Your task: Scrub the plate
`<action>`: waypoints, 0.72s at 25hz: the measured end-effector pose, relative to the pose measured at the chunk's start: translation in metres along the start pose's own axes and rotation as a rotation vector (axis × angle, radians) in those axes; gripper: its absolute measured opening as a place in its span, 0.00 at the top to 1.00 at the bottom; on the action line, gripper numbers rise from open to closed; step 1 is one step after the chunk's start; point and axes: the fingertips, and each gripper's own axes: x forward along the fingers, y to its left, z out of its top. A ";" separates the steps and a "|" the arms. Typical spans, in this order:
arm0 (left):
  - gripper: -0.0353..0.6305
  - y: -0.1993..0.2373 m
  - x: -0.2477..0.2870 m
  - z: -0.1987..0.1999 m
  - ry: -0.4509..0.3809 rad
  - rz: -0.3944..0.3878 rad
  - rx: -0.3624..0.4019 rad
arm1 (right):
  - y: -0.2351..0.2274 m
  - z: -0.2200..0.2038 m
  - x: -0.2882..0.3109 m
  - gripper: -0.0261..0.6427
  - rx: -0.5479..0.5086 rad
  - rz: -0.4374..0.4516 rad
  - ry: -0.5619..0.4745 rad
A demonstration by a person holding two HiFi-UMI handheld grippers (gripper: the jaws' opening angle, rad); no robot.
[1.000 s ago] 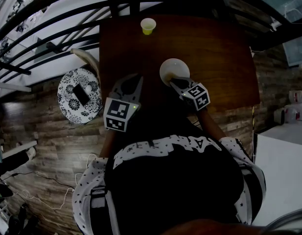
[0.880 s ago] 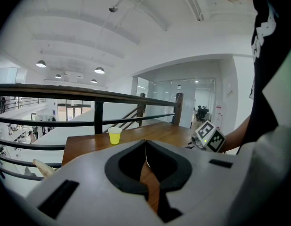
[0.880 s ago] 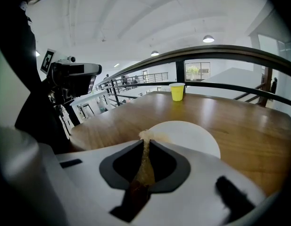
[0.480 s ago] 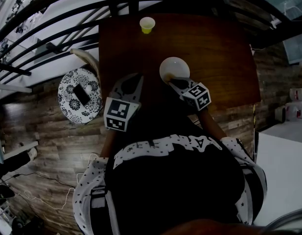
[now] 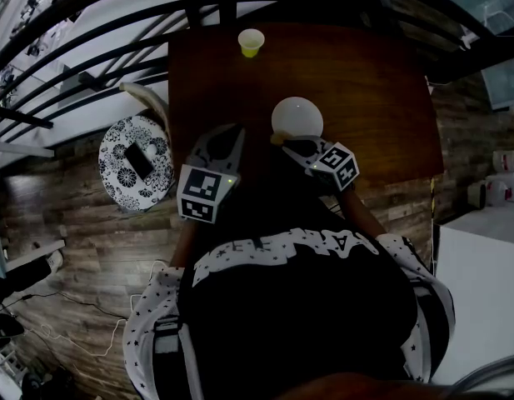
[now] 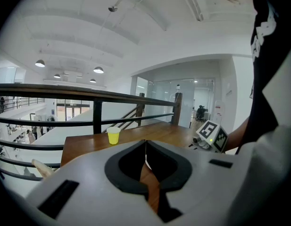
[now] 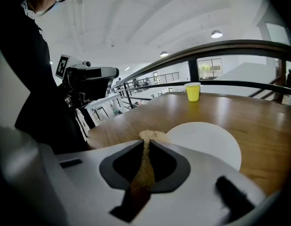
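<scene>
— Round white plate [image 7: 204, 142], position?
— On brown wooden table [image 7: 258, 126], just ahead-right of right gripper [image 7: 146, 147] jaws. These are clamped on tan scouring pad [image 7: 147, 135].
— Left gripper [image 6: 145, 145]?
— Jaws pressed together, nothing between.

A white plate [image 5: 297, 115] lies on the brown table [image 5: 365, 98], and a yellow cup [image 5: 252, 43] stands near the table's far edge. The right gripper [image 5: 285, 142], with a tan sponge [image 5: 276, 138] at its tip, is at the plate's near rim. The left gripper [image 5: 227, 137] is apart from the plate, to its left.
</scene>
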 end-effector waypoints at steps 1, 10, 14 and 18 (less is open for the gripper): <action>0.93 0.000 0.000 0.000 0.001 -0.001 0.000 | 0.000 0.000 0.001 0.89 -0.002 0.003 0.001; 0.93 0.000 -0.001 -0.001 0.004 0.000 0.001 | -0.028 0.018 -0.015 0.89 0.057 -0.073 -0.111; 0.93 0.001 -0.002 -0.001 0.007 0.004 -0.002 | -0.058 0.028 -0.030 0.89 0.084 -0.171 -0.152; 0.93 0.001 -0.001 -0.001 0.008 0.007 -0.002 | -0.084 0.032 -0.039 0.89 0.048 -0.246 -0.147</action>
